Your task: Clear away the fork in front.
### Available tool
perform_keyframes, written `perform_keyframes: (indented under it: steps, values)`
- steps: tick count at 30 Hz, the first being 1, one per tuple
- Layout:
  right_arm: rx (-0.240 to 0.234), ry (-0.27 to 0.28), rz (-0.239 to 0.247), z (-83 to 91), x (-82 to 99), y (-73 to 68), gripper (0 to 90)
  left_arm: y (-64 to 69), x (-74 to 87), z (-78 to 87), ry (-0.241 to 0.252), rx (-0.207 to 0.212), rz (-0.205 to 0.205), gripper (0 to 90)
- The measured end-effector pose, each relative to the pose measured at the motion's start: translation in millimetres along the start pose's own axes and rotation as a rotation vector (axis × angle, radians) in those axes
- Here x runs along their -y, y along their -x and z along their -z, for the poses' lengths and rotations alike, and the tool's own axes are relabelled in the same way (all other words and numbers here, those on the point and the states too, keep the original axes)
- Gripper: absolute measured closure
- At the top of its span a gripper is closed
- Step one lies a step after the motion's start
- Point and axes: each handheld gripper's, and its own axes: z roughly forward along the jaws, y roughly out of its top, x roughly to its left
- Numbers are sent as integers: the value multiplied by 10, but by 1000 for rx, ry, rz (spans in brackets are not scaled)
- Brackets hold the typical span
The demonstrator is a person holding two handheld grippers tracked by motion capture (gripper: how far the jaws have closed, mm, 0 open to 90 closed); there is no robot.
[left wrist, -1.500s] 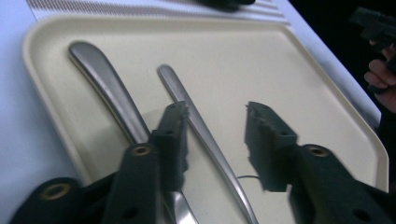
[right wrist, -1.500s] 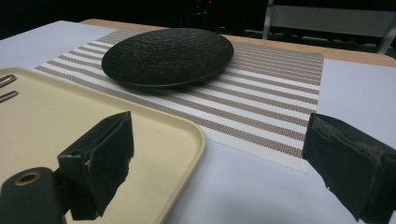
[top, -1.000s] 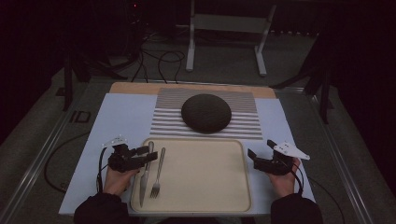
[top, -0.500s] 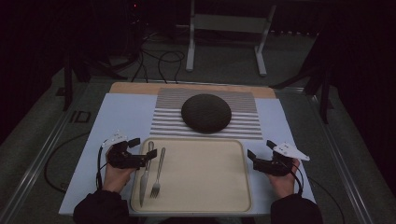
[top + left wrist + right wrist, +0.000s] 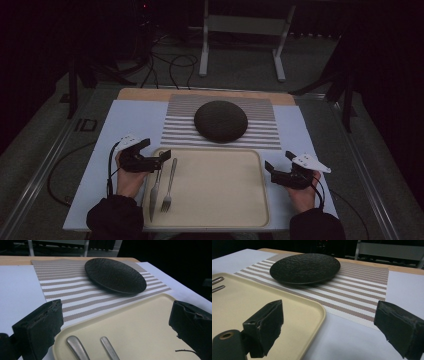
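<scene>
A beige tray (image 5: 215,200) lies at the table's near edge, with a knife (image 5: 155,187) and a fork (image 5: 169,185) side by side on its left part. My left gripper (image 5: 156,150) hovers just above their handle ends and is open. Its jaws have just been opening, and nothing is pinched between them. In the left gripper view the left gripper (image 5: 116,315) looks over the knife handle (image 5: 76,348) and fork handle (image 5: 110,348). My right gripper (image 5: 279,162) rests open beside the tray's right rim; the right gripper (image 5: 329,315) holds nothing.
A black textured plate (image 5: 220,121) sits on a striped placemat (image 5: 260,135) behind the tray, all on a pale blue table cover (image 5: 125,125). Cables and a metal stand (image 5: 205,45) lie on the dark floor beyond the table.
The left gripper's jaws have spread wide and the hand has lifted a little off the knife handle. The knife stays on the tray. The right hand has not moved.
</scene>
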Motion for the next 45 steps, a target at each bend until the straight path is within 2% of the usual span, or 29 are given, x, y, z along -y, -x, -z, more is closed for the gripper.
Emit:
perform_keyframes:
  steps: [8,17,26,40,45]
  values:
    - [5,-1,0,-10,9,13,91,10,-113,-41,42,-9,-37,0]
    - [7,-1,0,-22,11,25,91,38,-200,-173,15,-45,-90,0]
    - [9,-5,1,-38,16,34,91,44,-309,-287,4,-56,-105,0]
    - [12,-7,3,-44,18,41,91,32,-379,-504,-32,-52,-137,0]
    - [11,-9,5,-50,21,43,91,2,-433,-568,-36,-66,-139,0]
